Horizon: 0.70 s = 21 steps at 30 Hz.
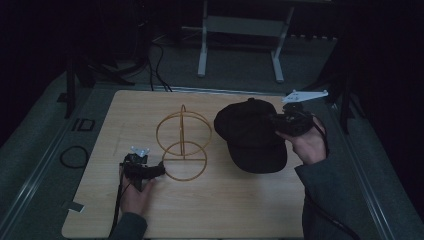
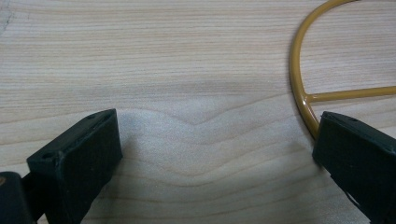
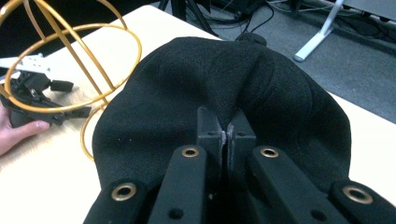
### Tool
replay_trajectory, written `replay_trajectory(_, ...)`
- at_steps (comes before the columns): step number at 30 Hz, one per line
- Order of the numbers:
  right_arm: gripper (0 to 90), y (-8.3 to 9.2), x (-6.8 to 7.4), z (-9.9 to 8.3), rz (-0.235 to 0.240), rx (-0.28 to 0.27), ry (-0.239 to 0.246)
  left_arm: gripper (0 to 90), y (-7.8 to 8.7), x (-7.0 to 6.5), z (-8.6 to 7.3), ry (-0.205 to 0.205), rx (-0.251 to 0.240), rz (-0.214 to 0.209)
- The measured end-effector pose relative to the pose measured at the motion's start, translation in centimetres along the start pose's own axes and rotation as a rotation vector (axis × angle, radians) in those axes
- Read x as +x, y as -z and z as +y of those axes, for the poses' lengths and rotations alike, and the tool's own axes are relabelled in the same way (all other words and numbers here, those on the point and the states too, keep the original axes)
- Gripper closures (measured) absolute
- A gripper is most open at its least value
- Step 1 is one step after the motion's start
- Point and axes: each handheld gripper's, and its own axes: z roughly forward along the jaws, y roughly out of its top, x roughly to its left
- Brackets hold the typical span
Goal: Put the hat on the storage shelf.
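A: Starting at the left of the counter (image 1: 100,220): what is the left gripper (image 1: 159,169) doing?

B: Its jaws stand apart, low near the front left corner. In the left gripper view one of them sits right against the base ring of the gold wire stand (image 2: 299,84), the other rests on bare wood, so nothing is clamped. I would close them on that ring, or at least press down, so the stand cannot slide or tip when the cap arrives.

A: And the stand itself?

B: It is upright in the middle of the counter, a flat ring below and an upright hoop above, just left of the black cap (image 1: 252,135).

A: Then the cap?

B: It sits right of centre, toward the right edge. The right gripper (image 3: 227,133) has its jaws together, pinching a fold of the crown fabric; the cloth bunches up at the pinch.

A: How would you do the carry well?

B: My judgement is that a fabric pinch is thin, so lift slowly, keep the cap's opening facing down, clear the top of the hoop, then lower the crown squarely over it before letting go.
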Motion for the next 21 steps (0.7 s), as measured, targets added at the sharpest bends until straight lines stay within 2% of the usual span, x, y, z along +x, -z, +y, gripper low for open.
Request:
replay_trajectory(9,87.4,1.1,-0.3,1.1,0.014,-0.032,0.001,0.8,0.0,0.0,0.0,-0.002,0.002,0.000)
replay_trajectory(21,87.3,2.5,-0.1,2.8,0.051,-0.107,-0.008,0.8,0.0,0.0,0.0,-0.001,0.002,0.000)
